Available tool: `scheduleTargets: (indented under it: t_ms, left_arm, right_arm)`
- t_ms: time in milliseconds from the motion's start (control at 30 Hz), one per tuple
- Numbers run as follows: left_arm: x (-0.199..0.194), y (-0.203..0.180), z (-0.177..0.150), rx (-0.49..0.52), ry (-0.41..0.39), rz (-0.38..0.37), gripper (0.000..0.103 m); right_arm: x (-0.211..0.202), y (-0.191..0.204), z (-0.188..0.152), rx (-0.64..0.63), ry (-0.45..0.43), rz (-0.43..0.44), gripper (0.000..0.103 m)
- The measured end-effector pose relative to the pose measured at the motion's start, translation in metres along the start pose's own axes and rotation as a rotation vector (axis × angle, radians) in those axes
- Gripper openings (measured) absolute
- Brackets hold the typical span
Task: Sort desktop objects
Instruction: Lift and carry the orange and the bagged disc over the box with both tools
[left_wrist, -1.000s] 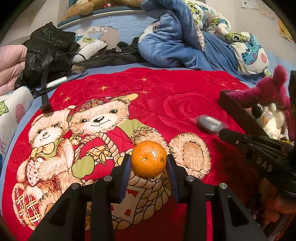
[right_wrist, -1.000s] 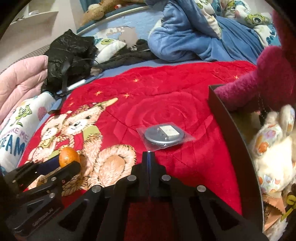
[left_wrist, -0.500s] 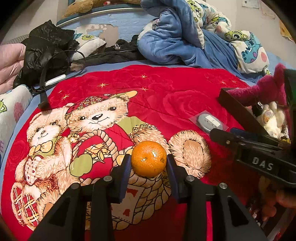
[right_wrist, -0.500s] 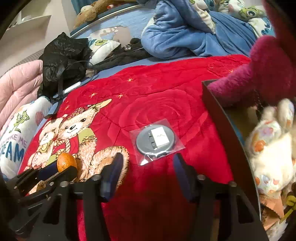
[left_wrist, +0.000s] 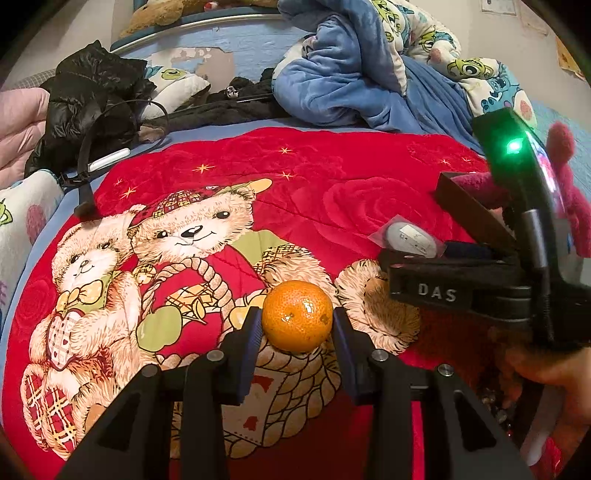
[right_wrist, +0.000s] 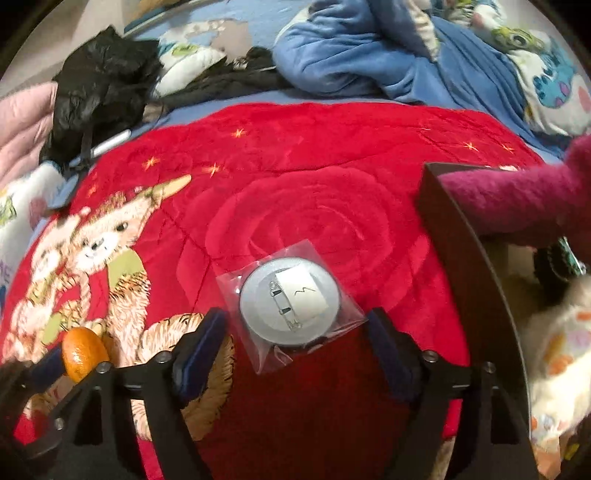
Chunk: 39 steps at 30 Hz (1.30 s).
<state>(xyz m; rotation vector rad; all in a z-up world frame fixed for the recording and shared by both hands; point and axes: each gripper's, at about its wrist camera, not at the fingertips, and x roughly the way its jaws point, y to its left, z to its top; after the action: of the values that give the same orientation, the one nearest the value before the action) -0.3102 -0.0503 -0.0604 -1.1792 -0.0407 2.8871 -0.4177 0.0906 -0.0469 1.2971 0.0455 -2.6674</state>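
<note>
On the left, the left gripper (left_wrist: 297, 325) has its fingers clenched on a tangerine (left_wrist: 297, 315) above the red teddy-bear blanket (left_wrist: 314, 192). To its right, the right gripper (right_wrist: 297, 332) is spreading its fingers around a bagged silver badge (right_wrist: 290, 304) lying on the blanket, beside a dark box (right_wrist: 469, 251) with plush toys.

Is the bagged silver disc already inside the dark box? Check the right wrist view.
No, the bagged silver disc lies on the red blanket, left of the dark box, between the right gripper's opening jaws.
</note>
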Motion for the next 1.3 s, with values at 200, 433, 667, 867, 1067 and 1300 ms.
scheduleTargets:
  t_ms: [200, 433, 667, 867, 1067, 1300]
  left_arm:
    - [0.000, 0.000, 0.000, -0.001, 0.001, -0.001, 0.039]
    - [0.000, 0.000, 0.000, -0.001, 0.003, -0.001, 0.039]
    - [-0.001, -0.001, -0.001, 0.000, -0.001, 0.002, 0.039]
    - [-0.011, 0.002, 0.004, -0.013, -0.038, -0.005, 0.039]
    - [-0.030, -0.003, 0.014, -0.012, -0.067, 0.008, 0.039]
    - [-0.057, -0.031, 0.023, 0.010, -0.108, -0.007, 0.039]
  right_arm:
    - [0.003, 0.003, 0.000, -0.025, -0.007, -0.036, 0.062]
    - [0.001, -0.001, -0.002, -0.011, -0.035, -0.038, 0.051]
    - [-0.013, -0.002, -0.005, -0.006, -0.089, -0.026, 0.050]
    - [-0.036, 0.000, -0.011, -0.020, -0.142, -0.004, 0.050]
    - [-0.053, -0.003, -0.012, -0.018, -0.165, 0.018, 0.050]
    - [-0.091, -0.019, -0.010, 0.007, -0.212, 0.036, 0.051]
